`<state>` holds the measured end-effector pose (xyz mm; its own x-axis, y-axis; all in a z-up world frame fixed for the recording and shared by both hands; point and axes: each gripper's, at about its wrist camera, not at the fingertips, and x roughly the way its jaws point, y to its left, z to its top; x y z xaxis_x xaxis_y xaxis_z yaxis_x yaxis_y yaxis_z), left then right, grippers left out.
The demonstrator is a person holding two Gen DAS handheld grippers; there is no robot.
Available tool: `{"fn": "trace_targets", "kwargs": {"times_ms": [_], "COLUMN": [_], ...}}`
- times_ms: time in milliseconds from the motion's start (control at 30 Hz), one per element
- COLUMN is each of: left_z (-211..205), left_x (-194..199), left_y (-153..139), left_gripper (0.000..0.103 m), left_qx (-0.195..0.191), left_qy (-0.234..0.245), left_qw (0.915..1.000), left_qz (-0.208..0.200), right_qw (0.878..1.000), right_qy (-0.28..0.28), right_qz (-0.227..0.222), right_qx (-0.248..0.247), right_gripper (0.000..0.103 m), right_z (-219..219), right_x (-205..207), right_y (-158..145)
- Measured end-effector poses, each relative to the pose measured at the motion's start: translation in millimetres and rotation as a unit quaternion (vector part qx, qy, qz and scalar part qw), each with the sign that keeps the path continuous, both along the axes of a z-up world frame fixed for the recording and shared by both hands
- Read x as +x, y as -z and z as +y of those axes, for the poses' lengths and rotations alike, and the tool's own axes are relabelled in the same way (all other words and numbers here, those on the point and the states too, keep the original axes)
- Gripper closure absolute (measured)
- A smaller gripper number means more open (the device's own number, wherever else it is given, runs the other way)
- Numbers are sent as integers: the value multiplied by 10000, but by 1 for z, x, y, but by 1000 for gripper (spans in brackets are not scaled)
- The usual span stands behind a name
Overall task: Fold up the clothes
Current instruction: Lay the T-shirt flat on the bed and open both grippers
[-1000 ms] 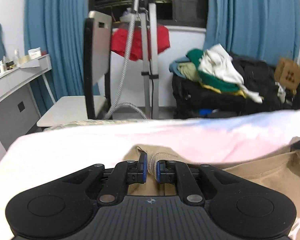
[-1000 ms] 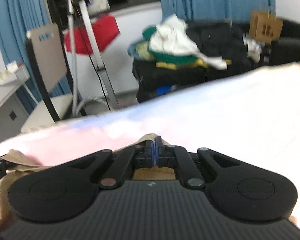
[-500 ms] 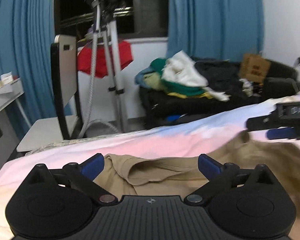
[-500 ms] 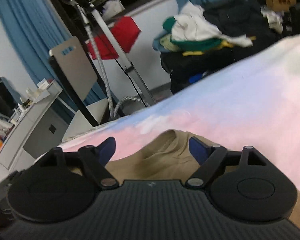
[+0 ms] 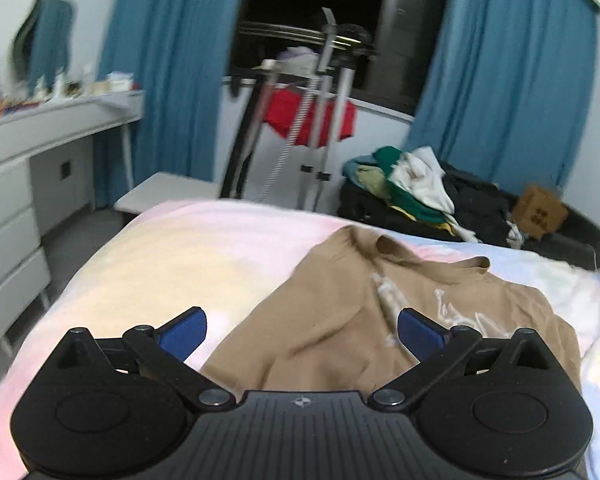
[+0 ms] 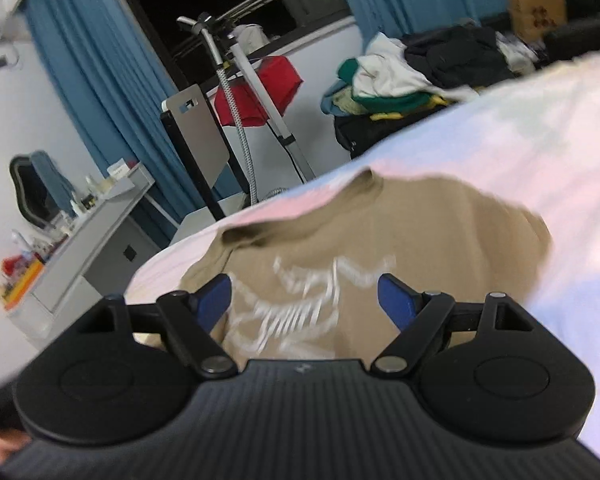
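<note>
Two grippers, both with jaws spread wide and nothing between the blue pads: the left gripper and the right gripper have just been opening and hold nothing. One tan shirt lies below them, crumpled, with a white print across its front and its neck toward the bed's far edge. Beyond that edge sits one heap of clothes, two blue curtains and one chair.
</note>
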<state>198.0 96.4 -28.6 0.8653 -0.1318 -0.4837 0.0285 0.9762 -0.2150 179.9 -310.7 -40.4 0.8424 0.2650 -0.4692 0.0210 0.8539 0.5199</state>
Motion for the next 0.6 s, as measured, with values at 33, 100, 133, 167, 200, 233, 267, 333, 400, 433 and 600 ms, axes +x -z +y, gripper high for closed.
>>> {"fn": "trace_targets", "kwargs": {"times_ms": [33,100,133,167,200,233,267,333,400,433,600], "left_z": [10,27,35,42,49,56,62,72,77,79,80], "left_x": [-9,-20,-23,-25,-25,-26,-24,-16,-4,1,29], "left_y": [4,10,13,17,22,27,33,46,59,64,73], "left_gripper": [2,3,3,3,4,6,7,8,13,16,21], "left_qx": [-186,-554,-755,-999,-1246,-1492,-1736,-2214,-2632,-2774,-3211], "left_qy": [-78,-278,-369,-452,-531,-608,-665,-704,-707,-746,-916], "left_qw": [9998,9976,9955,9926,9889,9844,9794,9682,9559,9510,9367], "left_qz": [90,321,431,516,613,710,796,925,1092,1141,1053], "right_qw": [9999,9994,9994,9994,9994,9993,9991,9983,9974,9969,9955], "right_qy": [44,40,33,22,27,58,78,67,-2,-21,-41], "right_qz": [13,20,67,148,238,315,381,535,571,565,615], "right_qx": [157,337,349,312,241,179,155,239,444,548,717], "right_gripper": [21,21,21,21,21,21,20,20,21,21,21], "right_z": [0,0,1,1,1,1,0,-3,-7,-9,-14], "right_x": [-17,-48,-60,-69,-76,-81,-84,-83,-77,-73,-56], "right_y": [0,6,10,15,19,24,30,38,42,44,61]}}
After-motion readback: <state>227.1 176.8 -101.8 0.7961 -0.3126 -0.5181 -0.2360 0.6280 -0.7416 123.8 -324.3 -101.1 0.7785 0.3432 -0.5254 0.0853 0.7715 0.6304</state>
